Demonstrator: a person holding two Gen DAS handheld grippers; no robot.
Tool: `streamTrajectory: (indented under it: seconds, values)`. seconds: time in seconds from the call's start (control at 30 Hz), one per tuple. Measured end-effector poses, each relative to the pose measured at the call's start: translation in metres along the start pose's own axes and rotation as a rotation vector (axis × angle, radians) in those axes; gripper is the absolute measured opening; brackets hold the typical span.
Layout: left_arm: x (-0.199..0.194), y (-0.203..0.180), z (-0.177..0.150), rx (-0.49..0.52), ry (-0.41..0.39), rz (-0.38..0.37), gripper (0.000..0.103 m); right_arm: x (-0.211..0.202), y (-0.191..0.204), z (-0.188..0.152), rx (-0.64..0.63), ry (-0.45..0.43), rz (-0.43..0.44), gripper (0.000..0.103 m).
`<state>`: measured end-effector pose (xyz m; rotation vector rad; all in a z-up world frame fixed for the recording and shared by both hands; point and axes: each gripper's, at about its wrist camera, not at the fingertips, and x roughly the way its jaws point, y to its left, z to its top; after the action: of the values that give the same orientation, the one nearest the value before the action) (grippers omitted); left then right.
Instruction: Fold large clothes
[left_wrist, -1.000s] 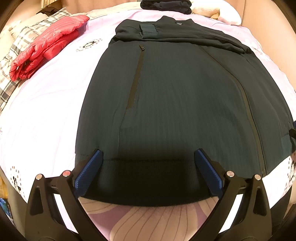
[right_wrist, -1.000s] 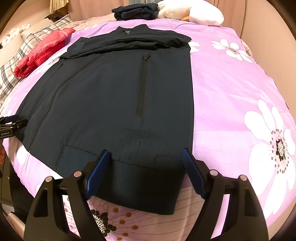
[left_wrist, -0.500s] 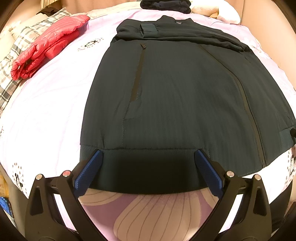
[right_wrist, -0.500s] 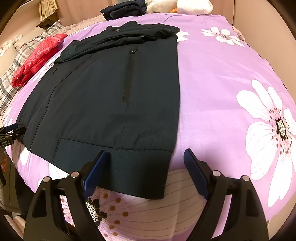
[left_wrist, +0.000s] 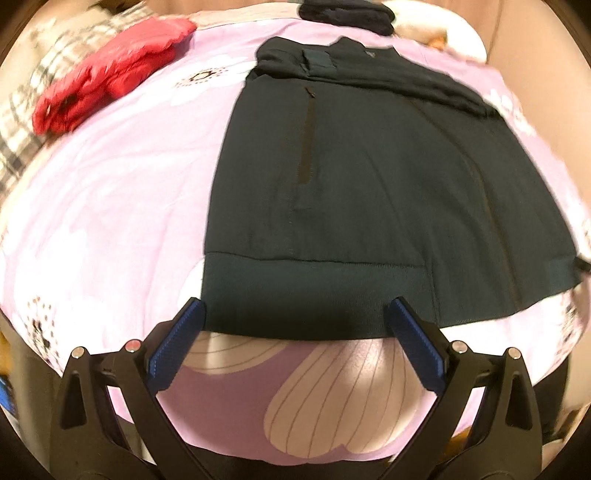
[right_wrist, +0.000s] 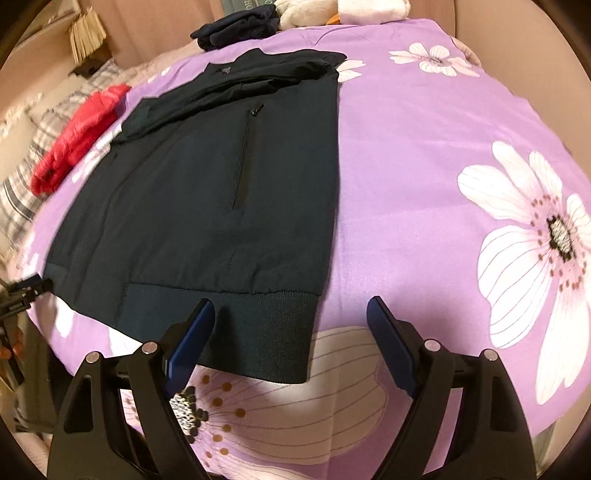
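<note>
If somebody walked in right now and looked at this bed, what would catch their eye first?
Most likely the big dark jacket spread flat across the purple flowered bedspread, its ribbed hem nearest the cameras. Next, the bright red puffer jacket lying bundled to the left of it, near the plaid pillow. Both the left gripper and the right gripper are open above the hem, holding nothing.

Blurred along the left edge: red jacket (left_wrist: 107, 66) and plaid bedding (left_wrist: 22, 122). Cut off at top: folded dark clothes (right_wrist: 236, 31), white plush toy (right_wrist: 343, 11).
</note>
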<state>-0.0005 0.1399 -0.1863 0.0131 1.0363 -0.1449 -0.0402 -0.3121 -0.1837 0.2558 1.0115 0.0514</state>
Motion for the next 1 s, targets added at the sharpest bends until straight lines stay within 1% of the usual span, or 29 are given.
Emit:
streamTrajectory:
  seconds: [0.07,0.13,0.17,0.2,0.37,0.5,0.63,0.7,0.73,0.83,0.93,1.0]
  values:
    - [-0.002,0.012,0.004,-0.064,-0.011,-0.040,0.101,0.000,-0.004,0.001,0.044,-0.003,0.051,0.085]
    - [-0.001,0.023,0.011,-0.127,-0.020,-0.089,0.101,0.002,-0.007,0.004,0.090,-0.004,0.103,0.085]
    - [0.001,0.031,0.016,-0.169,-0.031,-0.128,0.101,0.004,-0.008,0.006,0.110,-0.004,0.128,0.085]
    - [0.002,0.035,0.019,-0.190,-0.035,-0.147,0.101,0.005,-0.009,0.008,0.126,-0.003,0.152,0.085]
    - [0.024,0.060,0.036,-0.316,-0.025,-0.251,0.101,0.014,-0.006,0.020,0.167,0.003,0.216,0.085]
    - [0.034,0.068,0.045,-0.359,-0.028,-0.328,0.101,0.019,-0.008,0.027,0.189,0.008,0.243,0.085]
    - [0.044,0.071,0.057,-0.379,-0.021,-0.411,0.101,0.025,-0.014,0.037,0.231,0.018,0.290,0.085]
    - [0.051,0.076,0.063,-0.407,-0.015,-0.456,0.101,0.028,-0.018,0.043,0.255,0.021,0.313,0.085]
    - [0.054,0.077,0.066,-0.420,-0.010,-0.490,0.101,0.031,-0.021,0.047,0.274,0.025,0.332,0.085]
    - [0.062,0.078,0.075,-0.434,0.006,-0.546,0.101,0.039,-0.032,0.061,0.332,0.030,0.382,0.085]
    - [0.067,0.079,0.079,-0.446,0.018,-0.575,0.101,0.048,-0.039,0.072,0.382,0.036,0.417,0.085]
    - [0.066,0.077,0.078,-0.435,0.022,-0.602,0.101,0.053,-0.038,0.077,0.394,0.052,0.448,0.085]
